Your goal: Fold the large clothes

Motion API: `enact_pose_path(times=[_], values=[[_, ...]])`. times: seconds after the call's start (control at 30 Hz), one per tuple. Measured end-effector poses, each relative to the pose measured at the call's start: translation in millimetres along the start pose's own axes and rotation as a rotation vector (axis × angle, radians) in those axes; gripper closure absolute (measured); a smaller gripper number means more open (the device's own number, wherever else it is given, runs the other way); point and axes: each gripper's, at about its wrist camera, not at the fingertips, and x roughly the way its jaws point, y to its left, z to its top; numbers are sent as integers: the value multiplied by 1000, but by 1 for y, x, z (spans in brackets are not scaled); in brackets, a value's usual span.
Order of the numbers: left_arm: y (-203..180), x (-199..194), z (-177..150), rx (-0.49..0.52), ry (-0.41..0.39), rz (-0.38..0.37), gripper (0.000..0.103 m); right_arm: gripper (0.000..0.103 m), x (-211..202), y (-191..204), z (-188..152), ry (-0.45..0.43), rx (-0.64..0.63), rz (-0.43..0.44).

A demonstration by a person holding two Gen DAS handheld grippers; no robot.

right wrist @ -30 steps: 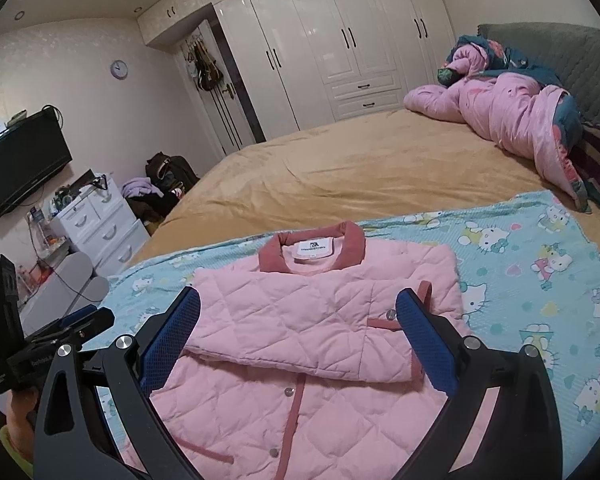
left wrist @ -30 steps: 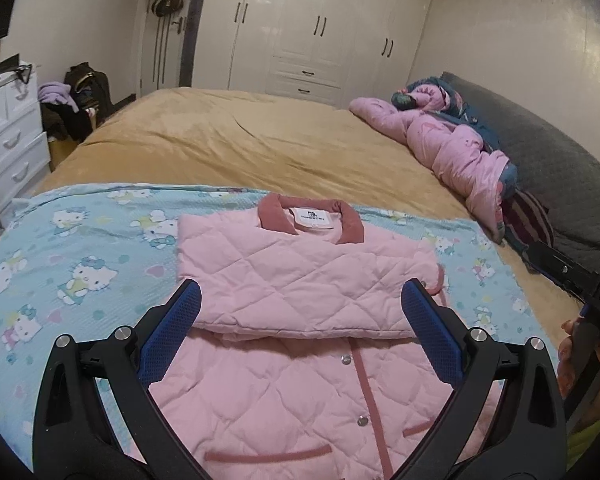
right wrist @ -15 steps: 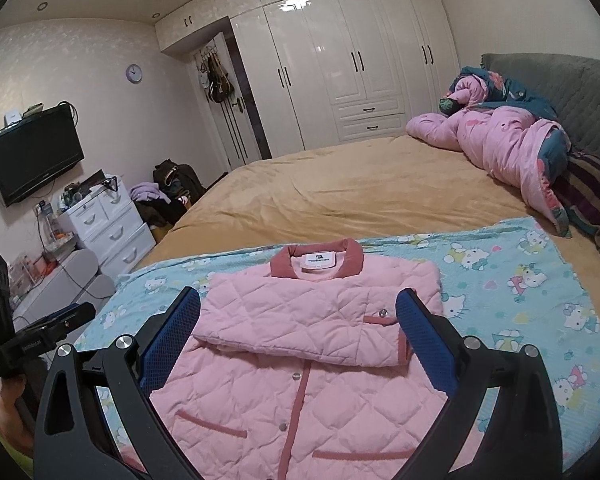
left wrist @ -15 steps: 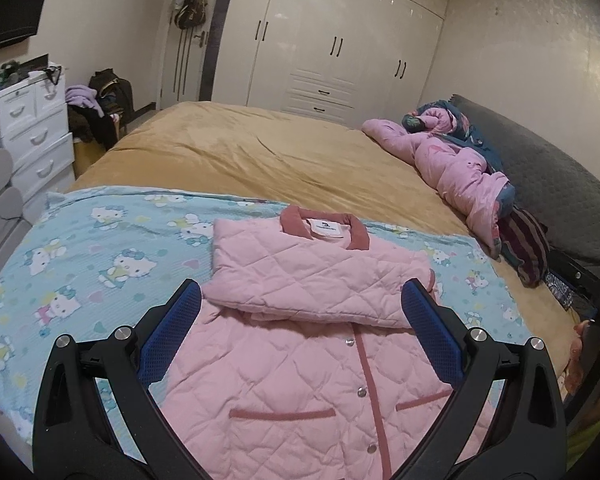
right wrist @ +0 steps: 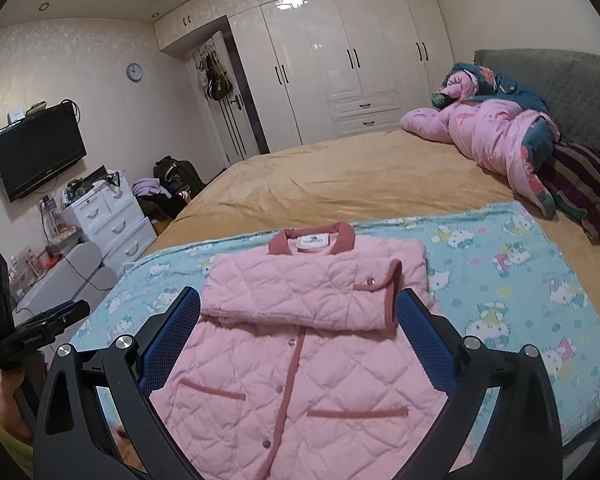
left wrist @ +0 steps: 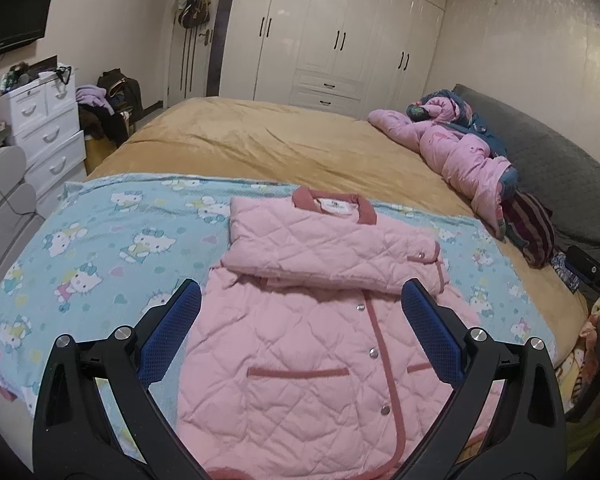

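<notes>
A pink quilted jacket (left wrist: 320, 340) (right wrist: 300, 360) with rose trim lies face up on a light blue cartoon-cat blanket (left wrist: 100, 248) (right wrist: 520, 280) at the near end of the bed. Both sleeves are folded across its chest, below the collar (left wrist: 334, 204) (right wrist: 312, 240). My left gripper (left wrist: 300, 320) hangs open above the jacket's lower half, holding nothing. My right gripper (right wrist: 298, 320) is also open and empty over the same area. The hem is hidden behind the gripper frames.
The bed carries a tan cover (left wrist: 260, 140) beyond the blanket. A bunched pink duvet (left wrist: 452, 148) (right wrist: 492, 136) and a striped pillow (right wrist: 584, 188) lie at the far right by the grey headboard. White drawers (left wrist: 40, 132) stand left of the bed.
Both grippers have pulled back and risen from the jacket, so more of its lower half and pockets shows. The jacket has not moved, and both grippers stayed open.
</notes>
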Motion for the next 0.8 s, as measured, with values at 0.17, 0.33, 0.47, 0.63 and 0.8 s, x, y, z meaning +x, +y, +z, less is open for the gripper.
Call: enact_pose_path(times=[0.17,0.33,0.47,0.63,0.8], values=[[1,-1,-14,7,22,18,9,5,-4,-11,-16,20,19,-2],[6,-2,-28,7,49,39,9,5,-5,-22,-34,48,43,-4],[9,-1,-41,19,80,56,9,5,-5,-29,-49,73,55,-11],[17,2,-56,23,118,80,9,5,-7,-40,-69,105,66,-22],[34,11,-72,4,163,113,9,5,-5,-53,-88,143,75,-38]])
